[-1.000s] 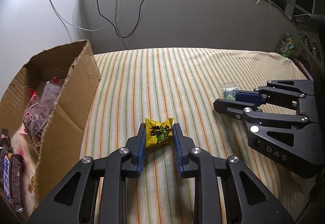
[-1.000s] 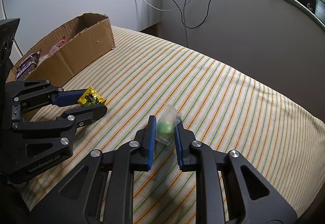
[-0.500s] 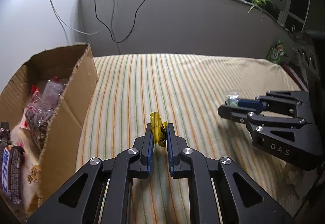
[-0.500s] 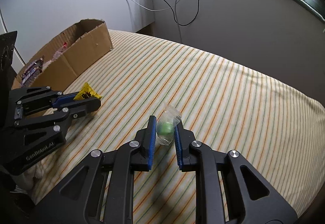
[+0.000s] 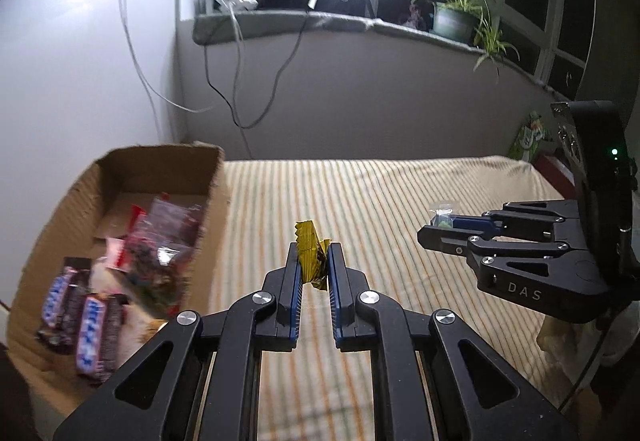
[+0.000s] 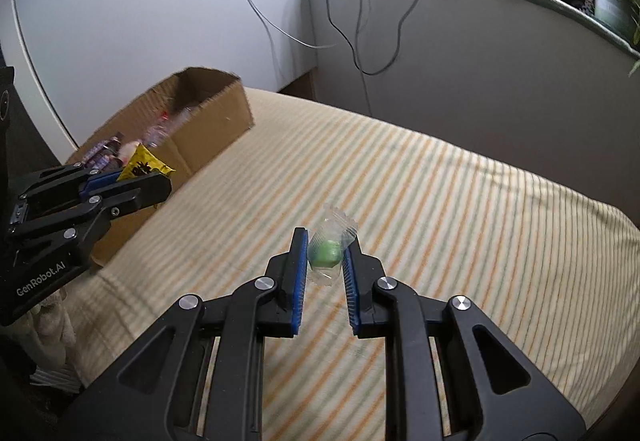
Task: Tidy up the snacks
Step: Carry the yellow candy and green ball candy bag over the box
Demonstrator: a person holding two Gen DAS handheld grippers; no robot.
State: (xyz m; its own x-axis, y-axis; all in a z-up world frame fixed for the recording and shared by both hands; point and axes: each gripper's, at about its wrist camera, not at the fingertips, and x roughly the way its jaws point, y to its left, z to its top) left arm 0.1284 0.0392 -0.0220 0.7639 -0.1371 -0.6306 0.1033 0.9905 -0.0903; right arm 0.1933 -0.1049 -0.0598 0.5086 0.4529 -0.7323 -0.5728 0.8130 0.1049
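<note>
Box (image 5: 120, 177) contents blurred; chocolate bars (image 5: 80, 325), seemingly, near edge.

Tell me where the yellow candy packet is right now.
The yellow candy packet is pinched in the left gripper, lifted above the striped cloth, just right of the cardboard box of snacks.

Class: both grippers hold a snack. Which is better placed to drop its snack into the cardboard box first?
Left: the left gripper, shut on the yellow packet, sits beside the cardboard box; the right gripper is farther away.
</note>
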